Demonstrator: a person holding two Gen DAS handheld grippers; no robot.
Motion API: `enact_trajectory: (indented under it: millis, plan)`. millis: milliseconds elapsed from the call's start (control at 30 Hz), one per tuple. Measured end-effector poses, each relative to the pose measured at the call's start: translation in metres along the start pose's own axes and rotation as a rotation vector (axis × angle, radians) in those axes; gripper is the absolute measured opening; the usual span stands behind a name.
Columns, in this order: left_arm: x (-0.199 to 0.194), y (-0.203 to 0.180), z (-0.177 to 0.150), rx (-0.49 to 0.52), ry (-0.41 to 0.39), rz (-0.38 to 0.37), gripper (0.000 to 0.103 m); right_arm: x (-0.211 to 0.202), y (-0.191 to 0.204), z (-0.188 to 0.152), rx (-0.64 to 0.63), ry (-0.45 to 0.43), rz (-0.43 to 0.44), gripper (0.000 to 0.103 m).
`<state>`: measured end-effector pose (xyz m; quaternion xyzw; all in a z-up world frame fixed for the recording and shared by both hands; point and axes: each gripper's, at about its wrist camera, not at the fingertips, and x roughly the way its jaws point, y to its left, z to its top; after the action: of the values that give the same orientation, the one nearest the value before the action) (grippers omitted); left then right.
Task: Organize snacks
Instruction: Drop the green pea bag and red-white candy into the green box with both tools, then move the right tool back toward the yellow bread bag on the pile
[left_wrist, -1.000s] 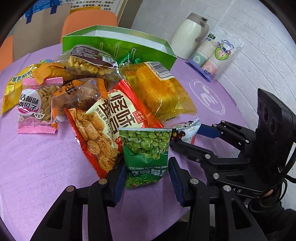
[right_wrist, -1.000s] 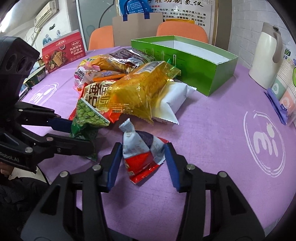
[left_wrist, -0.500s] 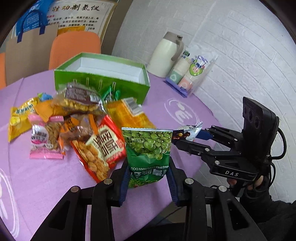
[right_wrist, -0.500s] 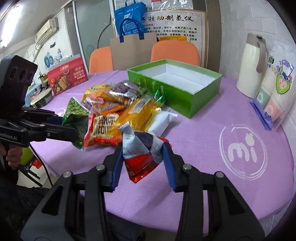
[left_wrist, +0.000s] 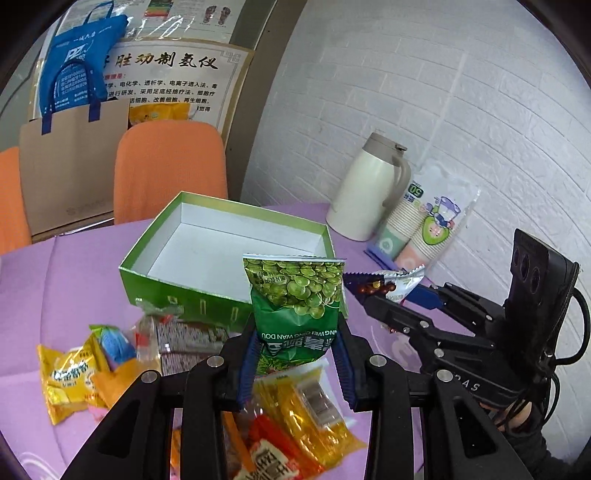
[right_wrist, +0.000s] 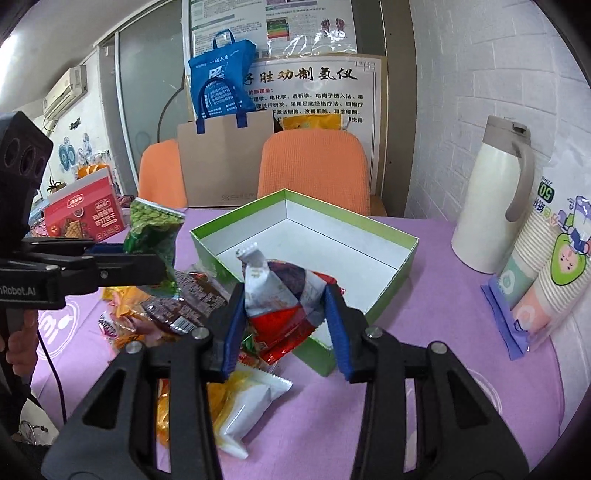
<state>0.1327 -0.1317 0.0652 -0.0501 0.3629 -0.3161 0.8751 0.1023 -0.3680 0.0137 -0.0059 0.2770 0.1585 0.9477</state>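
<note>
My left gripper is shut on a green pea bag, which hangs upright above the snack pile. My right gripper is shut on a crumpled white and red packet, also clear of the table. Both packets hang in front of the near wall of an open green box with a bare white floor. In the left wrist view the right gripper is just right of the pea bag. The left gripper with its pea bag shows at the left of the right wrist view.
Several loose snack packs lie on the purple table below both grippers. A cream jug and a sleeve of paper cups stand right of the box by the brick wall. Orange chairs and a red carton stand behind.
Both grippers have lifted their packets off the table and carried them up and toward the green box. The snack pile now lies lower in both views.
</note>
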Motion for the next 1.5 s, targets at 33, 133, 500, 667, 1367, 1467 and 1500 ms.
enact_trajectory:
  millis: [33, 133, 500, 667, 1367, 1467, 1500]
  plan:
    - [0.009, 0.003, 0.005, -0.004, 0.007, 0.006, 0.037, 0.009, -0.004, 0.002, 0.011, 0.008, -0.002, 0.044]
    - [0.035, 0.015, 0.018, -0.024, 0.028, 0.023, 0.037, 0.036, -0.013, 0.005, 0.037, 0.038, -0.010, 0.044]
    - [0.113, 0.051, 0.038, -0.065, 0.110, 0.073, 0.041, 0.107, -0.035, 0.012, 0.030, 0.125, -0.072, 0.062]
    - [0.119, 0.066, 0.043, -0.073, 0.132, 0.177, 0.086, 0.067, -0.055, 0.018, 0.086, 0.018, -0.132, 0.094]
    - [-0.013, 0.045, -0.040, -0.071, 0.007, 0.200, 0.086, -0.055, 0.021, -0.060, 0.169, -0.129, -0.014, 0.102]
    - [-0.026, 0.037, -0.065, -0.053, 0.011, 0.201, 0.086, -0.059, 0.024, -0.071, 0.222, -0.134, -0.020, 0.102]
    - [-0.029, 0.036, -0.072, -0.058, 0.014, 0.194, 0.086, -0.058, 0.023, -0.075, 0.243, -0.134, 0.001, 0.102]
